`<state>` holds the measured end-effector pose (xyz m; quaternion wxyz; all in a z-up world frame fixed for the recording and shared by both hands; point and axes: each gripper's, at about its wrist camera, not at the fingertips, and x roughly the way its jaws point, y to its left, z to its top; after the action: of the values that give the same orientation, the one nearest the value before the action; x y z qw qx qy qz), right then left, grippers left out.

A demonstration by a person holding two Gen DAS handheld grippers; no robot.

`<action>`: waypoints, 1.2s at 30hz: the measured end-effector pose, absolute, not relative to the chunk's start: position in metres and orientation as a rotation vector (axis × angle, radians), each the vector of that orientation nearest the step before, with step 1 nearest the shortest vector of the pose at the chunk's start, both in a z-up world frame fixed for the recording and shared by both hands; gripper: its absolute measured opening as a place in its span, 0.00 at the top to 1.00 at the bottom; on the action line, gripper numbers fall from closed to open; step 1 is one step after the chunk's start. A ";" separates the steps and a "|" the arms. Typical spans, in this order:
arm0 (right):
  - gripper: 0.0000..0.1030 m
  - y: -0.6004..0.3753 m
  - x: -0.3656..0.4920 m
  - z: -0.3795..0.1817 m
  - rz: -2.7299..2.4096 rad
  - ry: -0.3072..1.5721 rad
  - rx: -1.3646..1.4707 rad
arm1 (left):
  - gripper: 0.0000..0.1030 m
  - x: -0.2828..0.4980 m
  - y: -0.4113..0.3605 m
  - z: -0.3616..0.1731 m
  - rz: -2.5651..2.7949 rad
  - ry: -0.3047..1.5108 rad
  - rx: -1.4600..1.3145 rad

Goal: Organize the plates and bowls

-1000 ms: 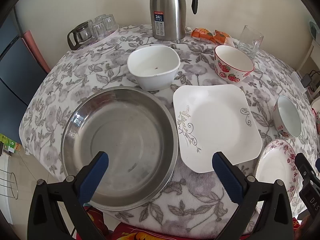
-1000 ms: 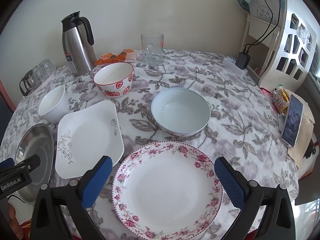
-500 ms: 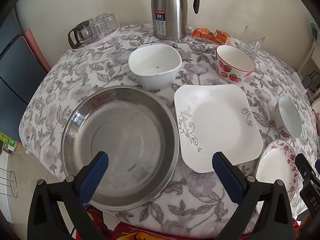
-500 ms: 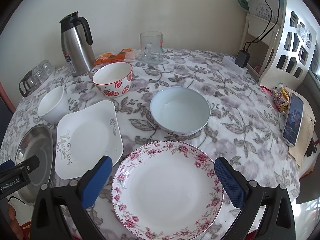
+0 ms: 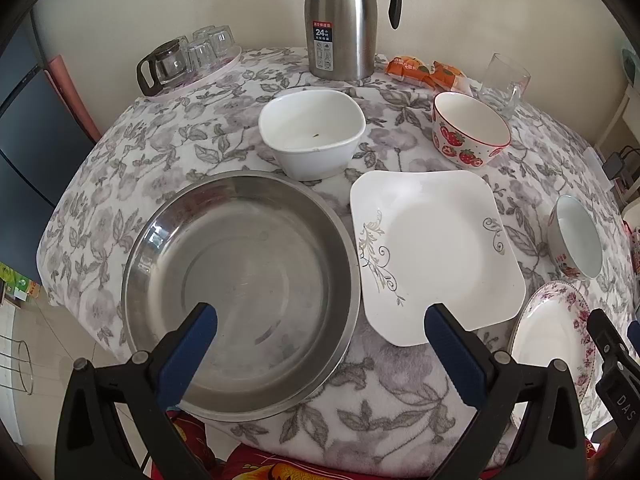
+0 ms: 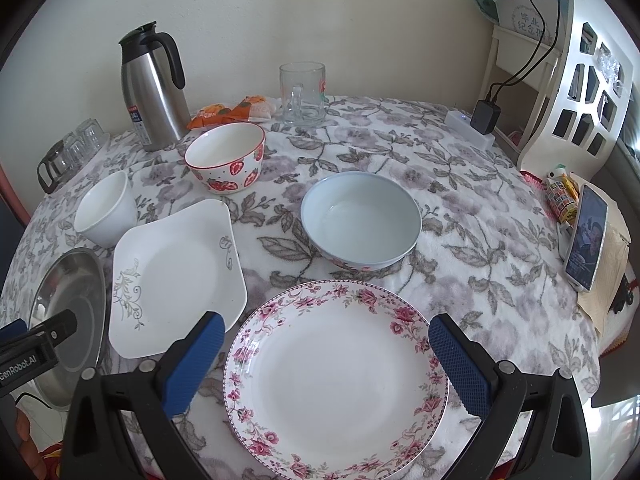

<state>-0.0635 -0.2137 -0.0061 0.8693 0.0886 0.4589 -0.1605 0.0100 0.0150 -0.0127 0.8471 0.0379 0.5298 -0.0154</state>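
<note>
Home dining corner: round table under floral cloth [image 6: 460, 216], steel thermos jug [image 6: 154, 88], snack packets [image 6: 230, 110], glass mug [image 6: 302, 94], phone [image 6: 586, 238] propped beside white shelf [image 6: 576, 92].

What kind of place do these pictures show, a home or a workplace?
Most likely a home dining corner. A table with a floral cloth holds a steel thermos, a strawberry bowl and a flowered plate, and a phone leans by a white shelf.
</note>
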 end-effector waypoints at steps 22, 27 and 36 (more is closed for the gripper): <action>0.00 -0.169 -0.048 -0.009 -0.205 0.968 0.160 | 0.00 0.023 0.074 -0.014 0.012 1.111 -0.111; 0.00 -0.145 -0.037 -0.006 -0.099 0.936 0.169 | 0.00 0.028 0.110 -0.008 0.100 1.055 -0.223; 0.00 -0.112 -0.013 -0.009 0.092 0.912 0.253 | 0.00 0.038 0.172 -0.017 0.260 0.986 -0.317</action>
<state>-0.0132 -0.1119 -0.0089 0.8890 0.1217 0.4391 0.0443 0.0382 0.1721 -0.0168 0.8607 -0.1511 0.4701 0.1238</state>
